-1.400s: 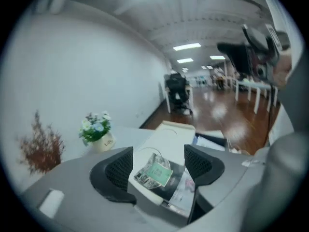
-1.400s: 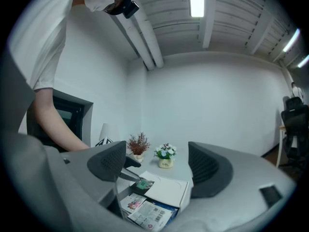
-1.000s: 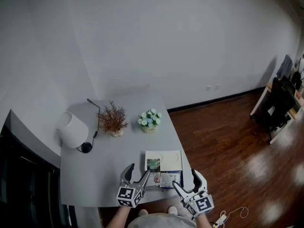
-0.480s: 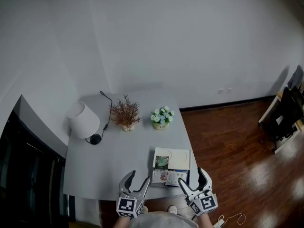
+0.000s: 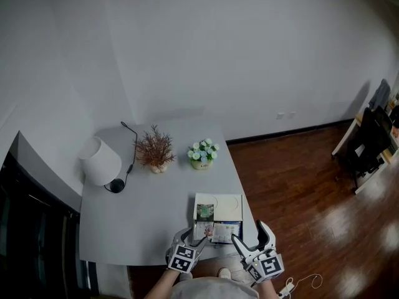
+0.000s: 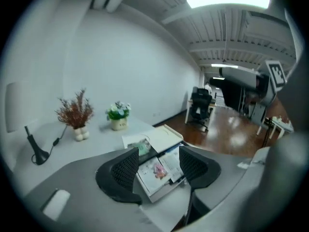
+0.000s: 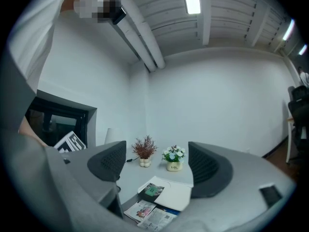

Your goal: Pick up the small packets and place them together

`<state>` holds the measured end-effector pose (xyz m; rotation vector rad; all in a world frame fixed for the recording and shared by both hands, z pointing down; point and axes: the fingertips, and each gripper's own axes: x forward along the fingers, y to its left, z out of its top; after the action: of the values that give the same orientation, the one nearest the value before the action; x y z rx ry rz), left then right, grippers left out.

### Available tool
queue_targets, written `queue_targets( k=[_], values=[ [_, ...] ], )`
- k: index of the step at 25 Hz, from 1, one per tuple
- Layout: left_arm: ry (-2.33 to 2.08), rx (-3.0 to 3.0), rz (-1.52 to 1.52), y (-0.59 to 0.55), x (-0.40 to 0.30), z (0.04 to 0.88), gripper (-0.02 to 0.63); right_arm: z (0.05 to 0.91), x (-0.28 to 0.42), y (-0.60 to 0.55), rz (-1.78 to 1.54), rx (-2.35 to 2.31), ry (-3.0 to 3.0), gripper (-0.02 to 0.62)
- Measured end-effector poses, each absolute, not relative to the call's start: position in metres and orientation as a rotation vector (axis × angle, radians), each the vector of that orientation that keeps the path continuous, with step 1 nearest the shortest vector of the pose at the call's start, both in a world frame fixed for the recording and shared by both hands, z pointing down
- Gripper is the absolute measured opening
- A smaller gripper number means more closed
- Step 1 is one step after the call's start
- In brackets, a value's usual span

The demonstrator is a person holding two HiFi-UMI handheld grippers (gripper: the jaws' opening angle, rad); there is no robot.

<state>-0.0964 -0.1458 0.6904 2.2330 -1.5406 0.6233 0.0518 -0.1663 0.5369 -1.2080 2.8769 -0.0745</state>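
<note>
My left gripper (image 6: 158, 159), jaws just narrowed, stands open, a packet (image 6: 155, 171) between them (not gripped); my right gripper (image 7: 157, 159) gapes empty.

"What has changed with the left gripper (image 6: 158, 154)?"

"It has come down and tipped its nose lower. In the head view it looks smaller, and its tips have gone from about 9 o'clock of the white tray (image 5: 228, 205) to about 7 o'clock."

"And its jaws?"

"They have just been closing a little, yet they stand apart. The pink-printed packet (image 6: 155, 170) now shows between them in the left gripper view, and the pads are not touching it."
</note>
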Motion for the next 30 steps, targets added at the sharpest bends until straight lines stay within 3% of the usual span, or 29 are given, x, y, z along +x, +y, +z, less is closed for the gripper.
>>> queue_targets(
  k=[6, 14, 22, 23, 24, 30],
  values=[
    [-1.27, 2.21, 1.071, -0.173, -0.059, 0.789, 0.27, 0.541, 0.064, -0.158, -0.076, -1.245, 2.879, 0.397],
    [-1.125, 1.995, 1.293, -0.188, -0.055, 0.848, 0.247, 0.539, 0.1, -0.151, -0.07, -1.344, 2.851, 0.397],
    [-1.174, 1.907, 1.273, -0.19, -0.059, 0.844, 0.2, 0.542, 0.115, -0.151, -0.106, -1.354, 2.826, 0.397],
    [-1.187, 1.909, 1.241, -0.189, -0.059, 0.84, 0.121, 0.542, 0.113, -0.151, -0.105, -1.34, 2.831, 0.399],
    [-1.197, 1.911, 1.205, -0.187, -0.059, 0.835, 0.092, 0.541, 0.111, -0.152, -0.105, -1.326, 2.835, 0.397],
    [-1.359, 1.942, 0.972, -0.18, -0.073, 0.787, 0.087, 0.542, 0.094, -0.156, -0.113, -1.238, 2.866, 0.399]
  ],
)
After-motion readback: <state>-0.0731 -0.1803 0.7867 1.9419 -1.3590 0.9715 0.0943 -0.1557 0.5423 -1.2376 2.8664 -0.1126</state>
